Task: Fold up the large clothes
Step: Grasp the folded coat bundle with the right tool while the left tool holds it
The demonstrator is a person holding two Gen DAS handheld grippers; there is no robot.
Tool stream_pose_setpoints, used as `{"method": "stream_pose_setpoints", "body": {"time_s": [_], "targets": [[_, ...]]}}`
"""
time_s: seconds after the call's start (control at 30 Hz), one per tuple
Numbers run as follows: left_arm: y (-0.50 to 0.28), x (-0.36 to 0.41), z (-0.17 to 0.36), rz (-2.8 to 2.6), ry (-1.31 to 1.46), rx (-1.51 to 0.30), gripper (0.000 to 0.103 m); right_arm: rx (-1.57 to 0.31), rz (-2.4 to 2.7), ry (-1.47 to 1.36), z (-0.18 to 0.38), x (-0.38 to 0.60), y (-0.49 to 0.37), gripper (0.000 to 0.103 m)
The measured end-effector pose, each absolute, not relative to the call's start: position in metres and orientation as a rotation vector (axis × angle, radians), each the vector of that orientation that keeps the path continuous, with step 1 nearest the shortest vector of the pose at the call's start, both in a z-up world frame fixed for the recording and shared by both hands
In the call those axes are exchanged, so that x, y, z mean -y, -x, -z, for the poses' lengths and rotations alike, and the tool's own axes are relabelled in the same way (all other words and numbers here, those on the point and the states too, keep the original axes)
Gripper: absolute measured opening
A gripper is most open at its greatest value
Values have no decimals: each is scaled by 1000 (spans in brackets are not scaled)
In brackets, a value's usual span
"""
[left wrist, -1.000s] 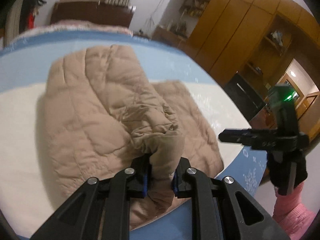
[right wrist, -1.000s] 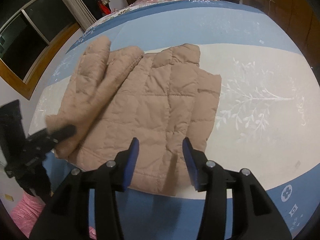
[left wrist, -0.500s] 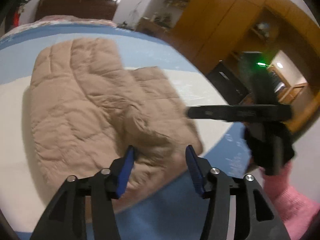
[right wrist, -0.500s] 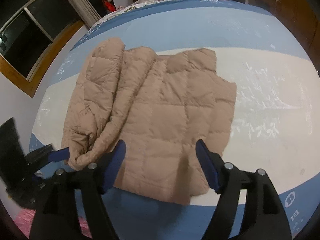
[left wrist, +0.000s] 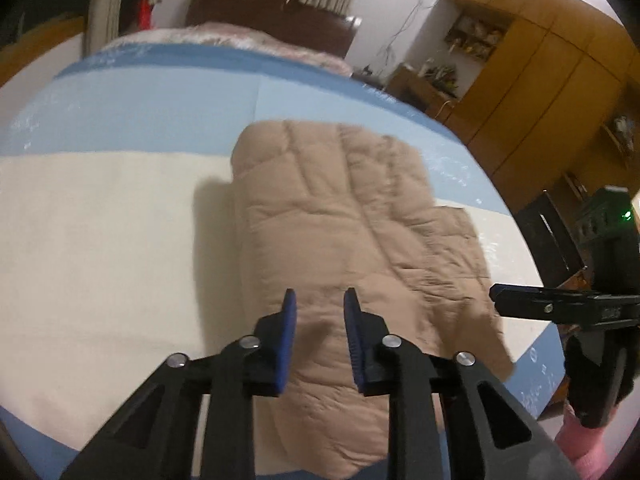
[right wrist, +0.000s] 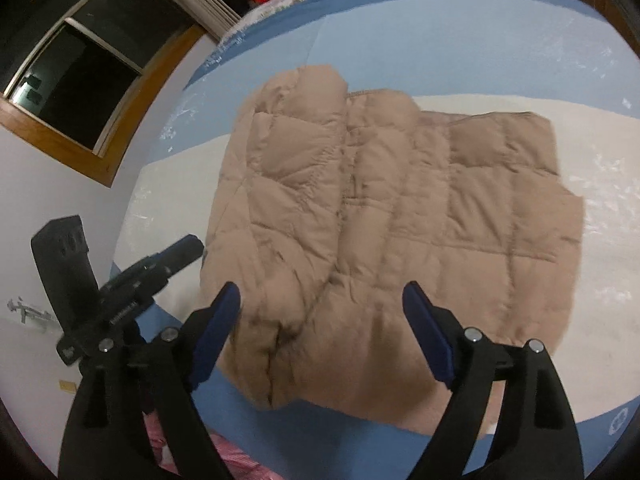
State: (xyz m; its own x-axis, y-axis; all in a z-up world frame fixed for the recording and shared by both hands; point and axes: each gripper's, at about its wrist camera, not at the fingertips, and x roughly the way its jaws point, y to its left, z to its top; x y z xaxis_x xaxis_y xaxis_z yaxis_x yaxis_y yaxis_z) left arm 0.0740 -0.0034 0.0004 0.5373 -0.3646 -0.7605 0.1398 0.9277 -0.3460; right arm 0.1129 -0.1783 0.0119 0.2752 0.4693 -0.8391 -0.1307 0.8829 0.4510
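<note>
Now the quilted tan jacket (right wrist: 400, 216) lies flat, sleeve folded across, both tools unclenched above it.

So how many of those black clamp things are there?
2. The left gripper hangs over the near edge of the tan quilted puffer jacket, jaws narrowly open. The right gripper hovers beside it, jaws wide open. Neither holds anything.

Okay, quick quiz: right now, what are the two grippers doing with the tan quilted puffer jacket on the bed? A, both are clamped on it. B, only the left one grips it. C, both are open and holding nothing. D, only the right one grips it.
C: the left gripper and right gripper both show open jaws with nothing between them, while the tan quilted puffer jacket lies flat on the blue-and-cream bedspread.
</note>
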Motion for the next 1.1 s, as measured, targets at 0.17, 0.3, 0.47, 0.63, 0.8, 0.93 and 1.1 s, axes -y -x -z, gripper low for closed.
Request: {"method": "stream_pose_setpoints", "body": {"time_s": [0.17,0.3,0.47,0.63,0.8,0.93,1.1], "targets": [[-79,-5,8,281,241,-968,22,-1310,-452,-311,4,154,-129,83],[-79,-6,9,284,241,-967,22,-1331,-433,-270,14,141,-134,68],[-78,-11,11,275,255,-977,23,-1258,-486,-256,1,142,-125,28],[-76,-13,9,286,281,-980,23,-1142,-516,-212,-34,151,-103,20],[-71,-3,0,316,266,-956,24,-1021,-465,-204,-76,181,-76,20],[-69,17,-2,365,241,-959,25,-1008,-389,-228,-81,216,-60,20],[-69,41,5,408,213,-981,25,-1045,-312,-274,-56,249,-45,21]]}}
